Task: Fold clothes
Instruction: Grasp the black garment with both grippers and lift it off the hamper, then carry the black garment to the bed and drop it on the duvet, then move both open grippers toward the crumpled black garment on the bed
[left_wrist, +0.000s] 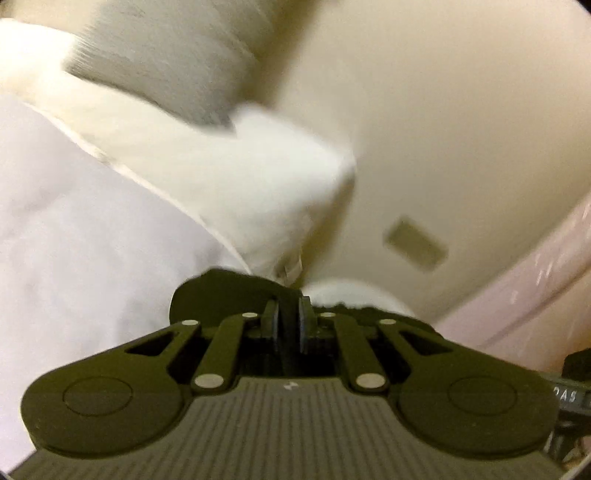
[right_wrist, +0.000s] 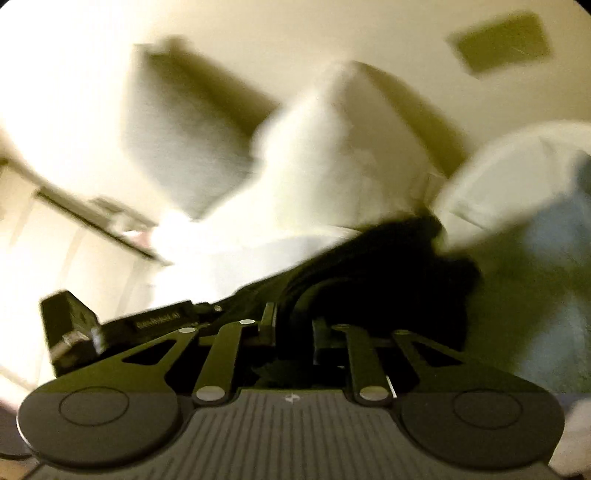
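White cloth fills the left wrist view, where the left claw (left_wrist: 290, 314) stands nearly shut, its two pads pinching a thin edge of a white garment (left_wrist: 258, 173) that rises straight ahead of the tips and spreads up and to the left. A dark fold of fabric (left_wrist: 229, 284) sits just at the tips on the left side. A pale lavender sheet (left_wrist: 74, 229) lies left of the claw, a cream surface (left_wrist: 443, 129) stretches ahead and to the right with a small olive rectangle (left_wrist: 415, 243) on it, and a pink band (left_wrist: 524, 280) curves at the right. In the blurred right wrist view, the right claw (right_wrist: 293, 321) is closed to a narrow gap on black cloth (right_wrist: 369, 277), which bunches between the pads and trails ahead and to the right. White garment folds (right_wrist: 332, 155) stand ahead of the tips, more white cloth (right_wrist: 509, 177) lies to the right, and a bluish patch (right_wrist: 565, 229) shows at the far right. A black device (right_wrist: 74, 325), likely the other gripper, sits to the left.
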